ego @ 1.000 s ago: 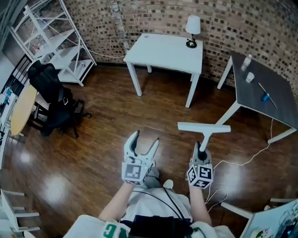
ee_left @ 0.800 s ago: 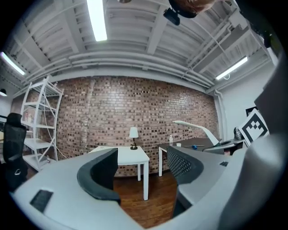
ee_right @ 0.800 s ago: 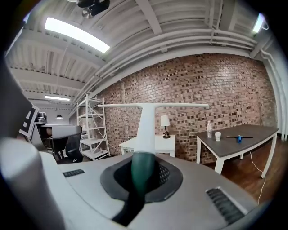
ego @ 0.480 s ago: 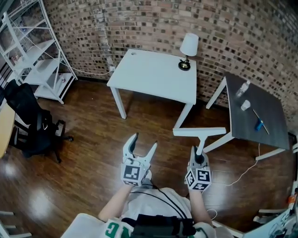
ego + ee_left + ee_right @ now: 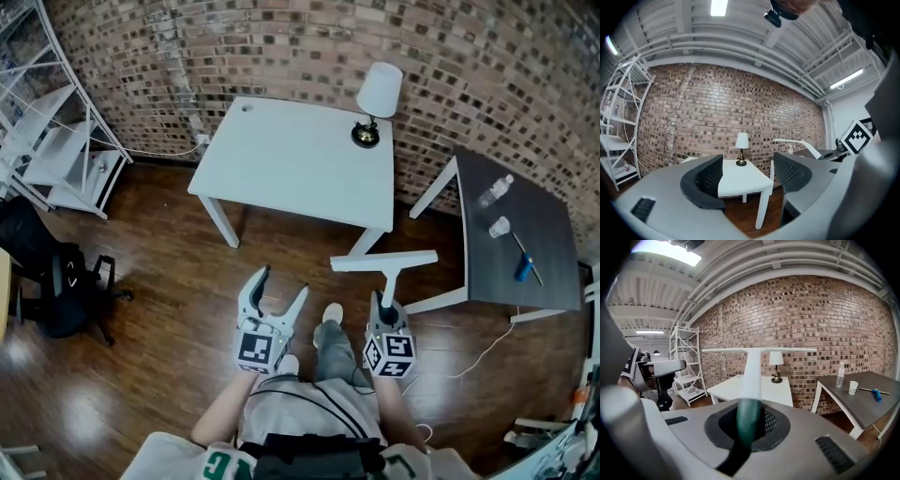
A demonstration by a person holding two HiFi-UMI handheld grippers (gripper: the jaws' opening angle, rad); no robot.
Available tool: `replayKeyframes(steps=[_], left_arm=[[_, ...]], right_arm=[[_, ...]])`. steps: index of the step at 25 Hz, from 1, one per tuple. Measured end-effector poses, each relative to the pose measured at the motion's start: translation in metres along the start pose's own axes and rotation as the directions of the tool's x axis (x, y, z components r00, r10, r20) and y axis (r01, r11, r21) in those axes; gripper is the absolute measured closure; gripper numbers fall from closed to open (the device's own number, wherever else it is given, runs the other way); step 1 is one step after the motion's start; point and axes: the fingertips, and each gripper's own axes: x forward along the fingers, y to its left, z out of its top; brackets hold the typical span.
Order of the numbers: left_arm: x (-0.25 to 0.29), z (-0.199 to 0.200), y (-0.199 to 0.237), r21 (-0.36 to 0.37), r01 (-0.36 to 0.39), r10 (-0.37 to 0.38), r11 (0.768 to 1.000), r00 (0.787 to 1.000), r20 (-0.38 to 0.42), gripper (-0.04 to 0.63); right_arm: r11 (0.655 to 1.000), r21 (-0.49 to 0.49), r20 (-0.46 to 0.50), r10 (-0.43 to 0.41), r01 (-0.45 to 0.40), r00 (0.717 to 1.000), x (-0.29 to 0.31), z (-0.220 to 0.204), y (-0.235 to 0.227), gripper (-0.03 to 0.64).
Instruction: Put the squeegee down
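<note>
My right gripper (image 5: 386, 309) is shut on the dark green handle of a white squeegee (image 5: 384, 263), whose blade lies crosswise just short of the white table's (image 5: 281, 164) near right corner. In the right gripper view the squeegee (image 5: 753, 366) sticks straight out from the jaws, its blade level across the brick wall. My left gripper (image 5: 273, 292) is open and holds nothing, over the wooden floor in front of the table. The left gripper view looks between the open jaws (image 5: 745, 176) at the white table (image 5: 740, 180) and the squeegee (image 5: 799, 143) off to the right.
A table lamp (image 5: 375, 98) stands at the white table's far right. A dark table (image 5: 520, 239) on the right carries a bottle (image 5: 495, 190), a cup (image 5: 502, 226) and a blue-handled tool (image 5: 525, 262). White shelving (image 5: 56, 141) and a black office chair (image 5: 52, 281) stand at left. A white cable (image 5: 478, 356) lies on the floor.
Both grippers have been carried forward towards the white table, which is now much closer. The right gripper stays shut on the squeegee and the left stays open.
</note>
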Motion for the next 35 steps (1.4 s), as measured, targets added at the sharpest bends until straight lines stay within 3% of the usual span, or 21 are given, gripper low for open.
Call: replayKeyframes(steps=[7, 16, 20, 27, 32, 35], left_arm=[[0.132, -0.014, 0.033, 0.032, -0.046, 0.048, 0.998, 0.998, -0.05, 0.259], [0.288, -0.004, 0.04, 0.042, -0.079, 0.082, 0.996, 0.992, -0.095, 0.259], [0.31, -0.017, 0.044, 0.037, -0.088, 0.093, 0.995, 0.987, -0.132, 0.259], [0.327, -0.033, 0.067, 0.027, -0.103, 0.106, 0.994, 0.976, -0.192, 0.258], [0.329, -0.037, 0.088, 0.029, -0.106, 0.109, 0.994, 0.97, -0.218, 0.258], [0.327, -0.04, 0.097, 0.016, -0.105, 0.106, 0.994, 0.967, -0.23, 0.259]], right_arm=[[0.998, 0.062, -0.041, 0.025, -0.022, 0.999, 0.138, 0.019, -0.075, 0.595], [0.985, 0.172, -0.251, 0.048, -0.004, 0.967, 0.31, 0.01, -0.168, 0.594], [0.986, 0.159, -0.334, 0.012, 0.044, 0.942, 0.374, -0.01, -0.197, 0.594], [0.991, 0.087, -0.481, -0.046, 0.1, 0.875, 0.462, -0.037, -0.23, 0.591], [0.988, 0.05, -0.56, -0.092, 0.144, 0.824, 0.487, -0.046, -0.237, 0.589], [0.978, 0.102, -0.611, -0.083, 0.182, 0.787, 0.484, -0.063, -0.236, 0.582]])
